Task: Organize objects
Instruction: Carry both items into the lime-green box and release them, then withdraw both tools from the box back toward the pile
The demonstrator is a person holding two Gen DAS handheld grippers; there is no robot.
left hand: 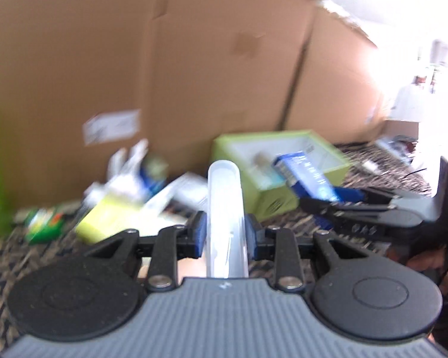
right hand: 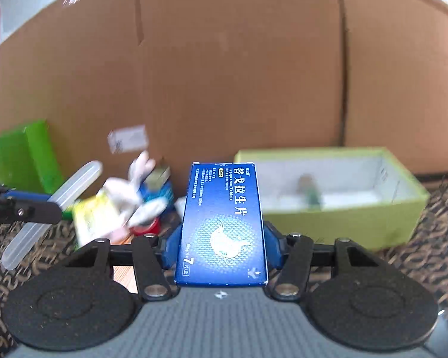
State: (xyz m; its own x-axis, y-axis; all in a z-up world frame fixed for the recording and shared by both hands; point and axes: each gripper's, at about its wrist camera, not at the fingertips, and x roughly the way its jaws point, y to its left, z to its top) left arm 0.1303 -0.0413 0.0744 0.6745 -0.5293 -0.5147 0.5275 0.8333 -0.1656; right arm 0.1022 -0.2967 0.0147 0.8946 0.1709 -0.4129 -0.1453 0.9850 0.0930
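Left wrist: left hand-held gripper [left hand: 226, 235] pinches a clear tube [left hand: 225, 208]; right hand-held gripper [right hand: 221, 244] pinches a blue box [right hand: 224, 223]

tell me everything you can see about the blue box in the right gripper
The blue box is a flat cardboard medicine carton, dark blue with white Chinese lettering, small Latin print, a dotted pale stomach-like graphic and a large 7 near its closer end. It looks closed and undamaged. It lies lengthwise between the pads of the right gripper, printed face up, the pads pressing its long edges, lifted clear of the patterned cloth. Its far end points towards the light green tray. In the left wrist view it overlaps the tray.
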